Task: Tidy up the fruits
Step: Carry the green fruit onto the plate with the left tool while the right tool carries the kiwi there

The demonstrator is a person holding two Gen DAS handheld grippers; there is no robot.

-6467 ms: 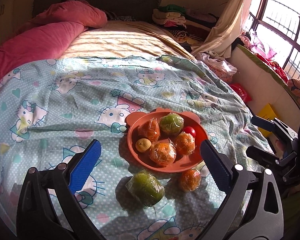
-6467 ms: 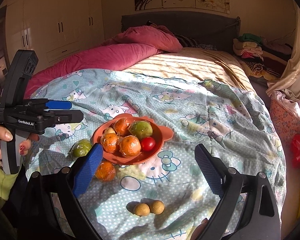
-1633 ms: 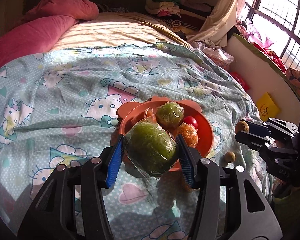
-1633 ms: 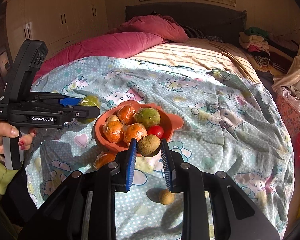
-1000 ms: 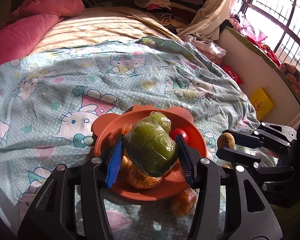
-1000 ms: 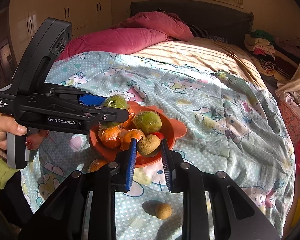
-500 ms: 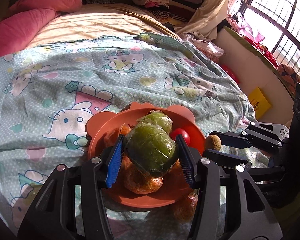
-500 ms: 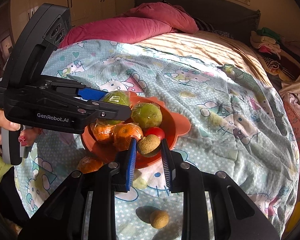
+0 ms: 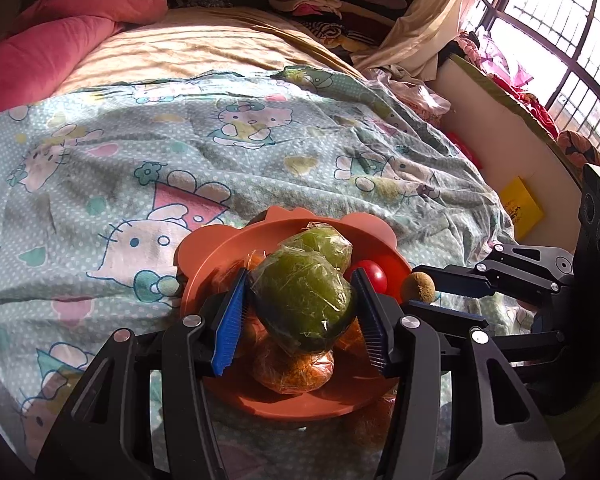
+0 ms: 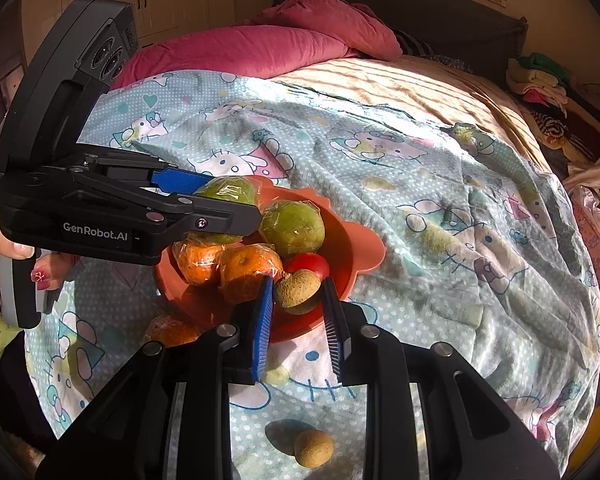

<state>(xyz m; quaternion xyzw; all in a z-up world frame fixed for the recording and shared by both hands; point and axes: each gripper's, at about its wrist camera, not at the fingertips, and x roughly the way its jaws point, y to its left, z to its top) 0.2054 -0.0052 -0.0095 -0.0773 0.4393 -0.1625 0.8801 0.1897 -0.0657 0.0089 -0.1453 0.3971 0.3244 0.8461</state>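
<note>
both claws clenched: left claw (image 9: 300, 316) grips wrapped green fruit (image 9: 304, 304), right claw (image 10: 297, 304) a brown fruit (image 10: 297, 292).

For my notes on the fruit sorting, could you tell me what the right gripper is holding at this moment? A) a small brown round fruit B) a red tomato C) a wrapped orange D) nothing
A: the right gripper is shut on a small brown round fruit at the near edge of the orange plate.
</note>
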